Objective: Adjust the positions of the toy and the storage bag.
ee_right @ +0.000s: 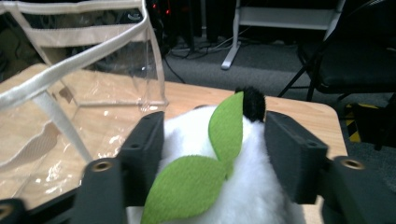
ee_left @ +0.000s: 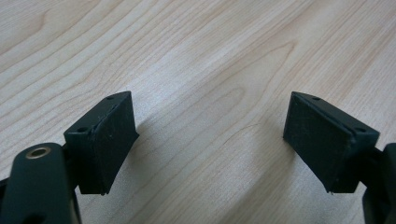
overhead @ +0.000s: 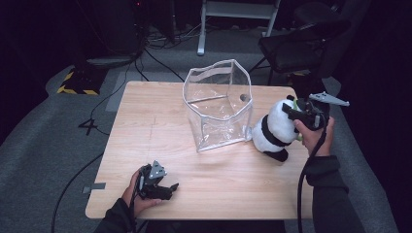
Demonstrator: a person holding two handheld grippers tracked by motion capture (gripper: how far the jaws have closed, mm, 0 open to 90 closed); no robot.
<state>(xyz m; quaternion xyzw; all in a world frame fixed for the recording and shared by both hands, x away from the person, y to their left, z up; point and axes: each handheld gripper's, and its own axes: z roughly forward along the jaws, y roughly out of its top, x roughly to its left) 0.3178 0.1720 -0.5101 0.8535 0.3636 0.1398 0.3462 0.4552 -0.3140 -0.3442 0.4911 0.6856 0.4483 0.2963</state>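
the panda plush (overhead: 273, 130) sits upright on the right part of the table (overhead: 145, 126), its side touching or all but touching the wall of the clear bag (overhead: 218, 104). the bag stands open-topped just to the panda's left, so, as i judge it, the coming move goes up and leftward over that rim. my right gripper (overhead: 305, 115) is on the panda's head from the right side; in the right gripper view the jaws stand on either side of the white fur with the green leaf (ee_right: 219, 154) between them, pressing in, so i read it as pinching the head. my right hand is plainly the nearer one. my left gripper (overhead: 158, 187) rests low near the table's front edge, well apart from both, jaws spread over bare wood.
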